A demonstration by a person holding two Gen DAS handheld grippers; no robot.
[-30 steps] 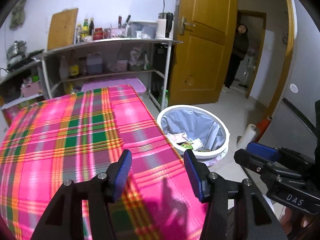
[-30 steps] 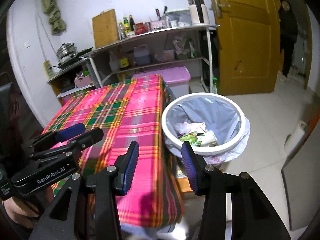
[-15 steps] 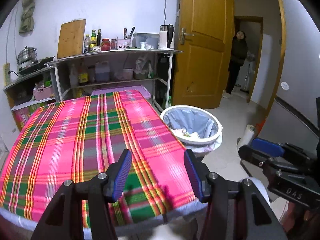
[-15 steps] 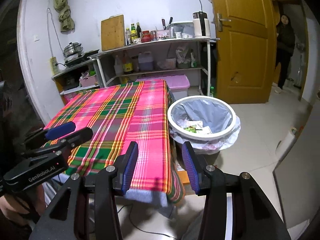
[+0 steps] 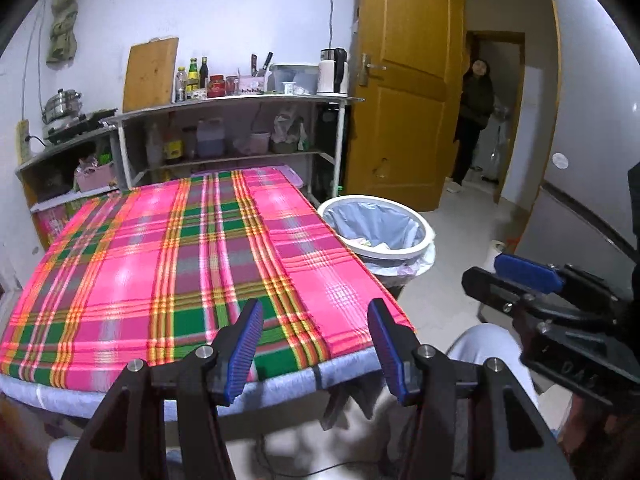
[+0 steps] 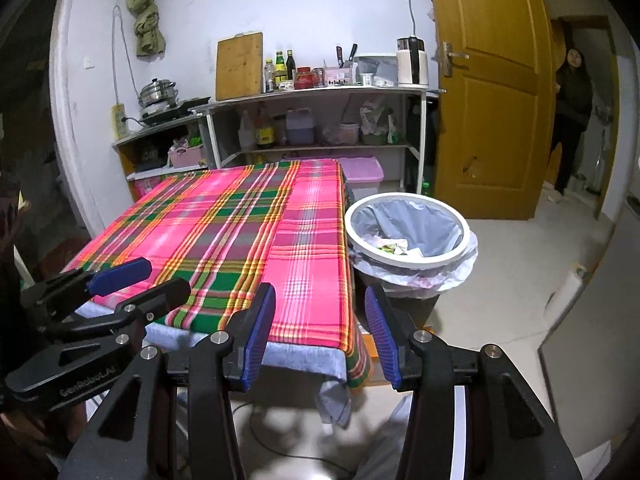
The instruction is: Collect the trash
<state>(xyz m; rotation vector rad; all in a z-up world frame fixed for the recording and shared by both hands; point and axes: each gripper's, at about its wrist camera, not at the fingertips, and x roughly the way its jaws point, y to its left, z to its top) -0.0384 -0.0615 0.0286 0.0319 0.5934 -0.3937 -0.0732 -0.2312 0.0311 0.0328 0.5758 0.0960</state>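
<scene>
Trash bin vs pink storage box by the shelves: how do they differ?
The trash bin is round, white-rimmed and open, with a plastic liner and scraps inside; the pink storage box is rectangular and closed by a lid. The bin stands beside the table's side; the box sits past its far end. Both are on the floor.

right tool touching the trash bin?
Apart. In the right wrist view, the right tool stands open and empty, near the viewer, with bare floor between its fingertips and the trash bin.

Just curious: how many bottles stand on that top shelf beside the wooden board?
3: a clear bottle, a green-labelled bottle and a dark bottle, clustered right of the board. Others may be hidden.
</scene>
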